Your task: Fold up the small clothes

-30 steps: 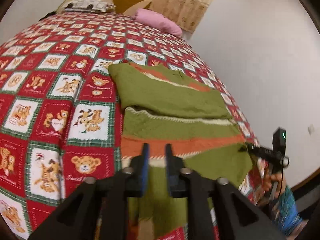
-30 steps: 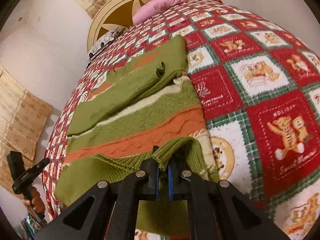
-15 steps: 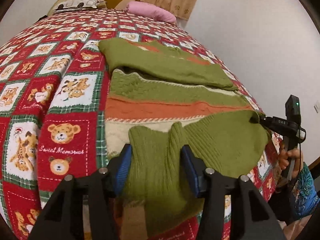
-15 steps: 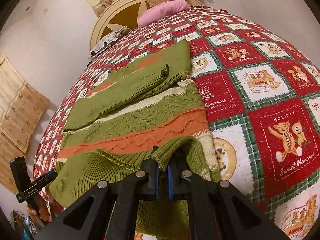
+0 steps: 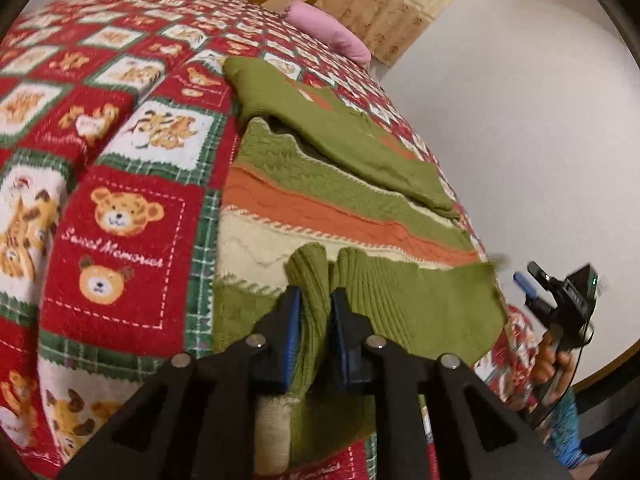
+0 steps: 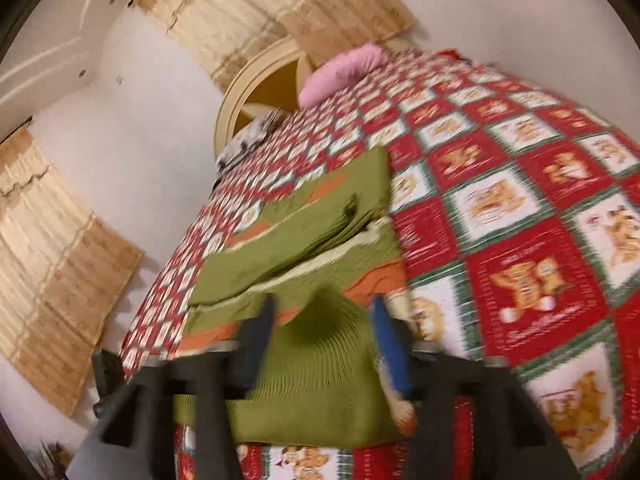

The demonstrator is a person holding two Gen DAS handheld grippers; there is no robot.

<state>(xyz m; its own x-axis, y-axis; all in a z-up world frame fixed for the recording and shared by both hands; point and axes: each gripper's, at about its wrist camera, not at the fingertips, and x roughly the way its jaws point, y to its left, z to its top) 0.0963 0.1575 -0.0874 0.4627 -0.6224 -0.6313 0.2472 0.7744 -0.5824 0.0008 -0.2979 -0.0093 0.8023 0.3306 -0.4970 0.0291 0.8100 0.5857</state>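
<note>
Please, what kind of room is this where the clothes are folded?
Most likely a bedroom. The sweater lies on a bed covered by a red blanket with teddy bears, a pink pillow sits near the rounded headboard, and curtains hang on the wall behind.

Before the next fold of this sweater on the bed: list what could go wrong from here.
1. The left hand-held gripper has just closed on a bunched ridge of the sweater hem; pulling may drag the folded sleeves askew.
2. The right hand-held gripper has just opened, so that hem corner lies loose and may sag unevenly.
3. The hem sits at the blanket edge and could slide off.
</note>
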